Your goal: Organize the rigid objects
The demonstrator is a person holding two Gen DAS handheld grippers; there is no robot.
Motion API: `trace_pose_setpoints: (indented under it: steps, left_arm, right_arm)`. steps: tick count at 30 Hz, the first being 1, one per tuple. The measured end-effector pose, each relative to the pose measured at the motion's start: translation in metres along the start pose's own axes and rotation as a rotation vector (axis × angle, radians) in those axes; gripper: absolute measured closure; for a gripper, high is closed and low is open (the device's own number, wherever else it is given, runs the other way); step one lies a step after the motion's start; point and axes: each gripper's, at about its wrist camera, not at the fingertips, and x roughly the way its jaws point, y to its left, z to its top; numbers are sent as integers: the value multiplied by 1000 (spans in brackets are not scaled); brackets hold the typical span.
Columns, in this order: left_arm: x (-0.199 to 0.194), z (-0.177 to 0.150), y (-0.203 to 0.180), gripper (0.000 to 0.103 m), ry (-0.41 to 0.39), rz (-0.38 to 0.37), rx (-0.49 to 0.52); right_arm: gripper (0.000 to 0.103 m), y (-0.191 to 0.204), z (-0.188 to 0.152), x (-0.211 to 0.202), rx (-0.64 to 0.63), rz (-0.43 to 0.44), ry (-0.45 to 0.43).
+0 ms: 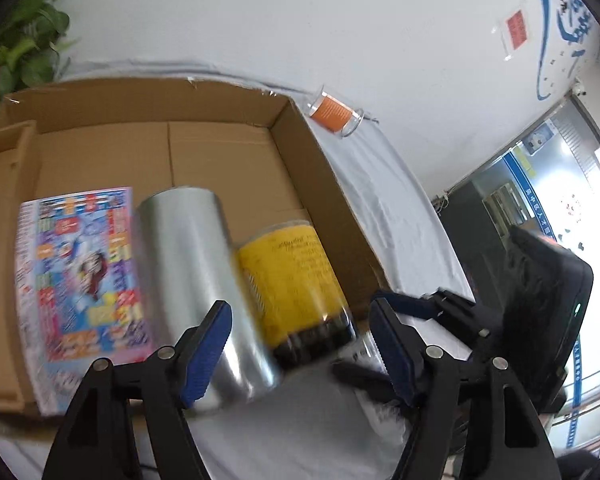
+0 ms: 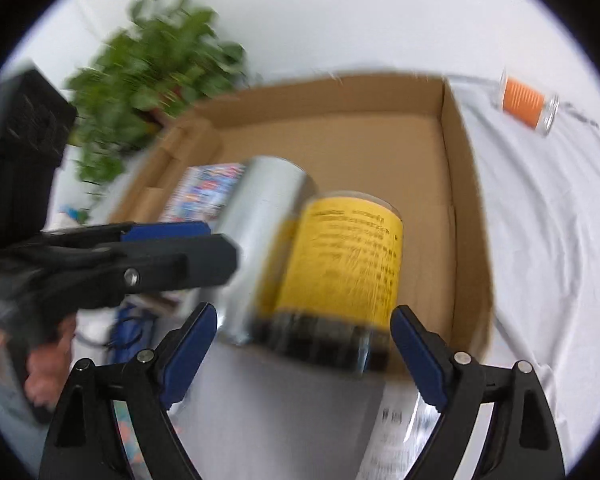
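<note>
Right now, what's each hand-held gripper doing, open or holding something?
Left hand-held gripper: open, holding nothing.
Right hand-held gripper: open, holding nothing.

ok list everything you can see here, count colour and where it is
open cardboard box: 1, brown, on the white cloth
colourful printed booklet: 1, multicoloured, flat in the box, left
shiny metal cylinder: 1, silver, lying in the box beside the booklet
yellow-labelled jar: 1, yellow with dark base, lying right of the cylinder
orange-labelled clear jar: 1, orange, on the cloth outside the box, far right
white tablecloth: 1, white, under everything
leafy plant: 1, green, behind the box
left gripper: 1, black with blue pads, open
right gripper: 1, black with blue pads, open
</note>
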Motion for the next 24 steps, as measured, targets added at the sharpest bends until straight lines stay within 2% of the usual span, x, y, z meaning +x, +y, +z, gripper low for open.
trace_pose_setpoints:
  steps: [1,4,6,8,9,10,11,13,14,16,18,22,24]
  left_arm:
    - [-10,-12,-3,20,-18,10,8]
    - [-40,-59,-10,19,-18,2,5]
    - [-42,-82,-5,19,-4,-11,-13]
    - [-35,-97,-4,19,6,-20,-23]
    - [-31,-103,-4,20,13,-24,-25]
    - [-25,-109,-6,21,15,-25,-22]
    - [-25,-112,-5,21,18,-25,-15]
    - [-30,-124,-5,21,15,-30,8]
    - [-30,-127,-9,21,12,-26,27]
    - [-32,-127,-15,21,0,-25,80]
    - [-27,-124,-20,21,4,-23,118]
    - [-6,-119,-26,29,75,-3,191]
    - [12,-118,-27,36,119,1,213]
  right_arm:
    - [14,-2,-8,-12,-5,6,-25]
    - [14,-12,-48,-38,-7,-29,-60]
    - [14,-24,-82,-34,17,-100,-11]
    - [16,-39,-112,-17,58,-166,76]
    - [22,-43,-125,-7,76,-189,121]
    - [35,-43,-132,1,80,-186,145]
    - [39,-42,-141,9,79,-164,163]
    - [47,-29,-147,6,21,-214,109]
    - [50,-22,-150,7,-11,-207,103]
    - [52,-11,-154,11,-51,-132,98]
    - [52,3,-160,13,-167,-76,102]
    - [54,11,-167,5,-388,62,106]
    - [54,6,-172,-8,-499,93,106]
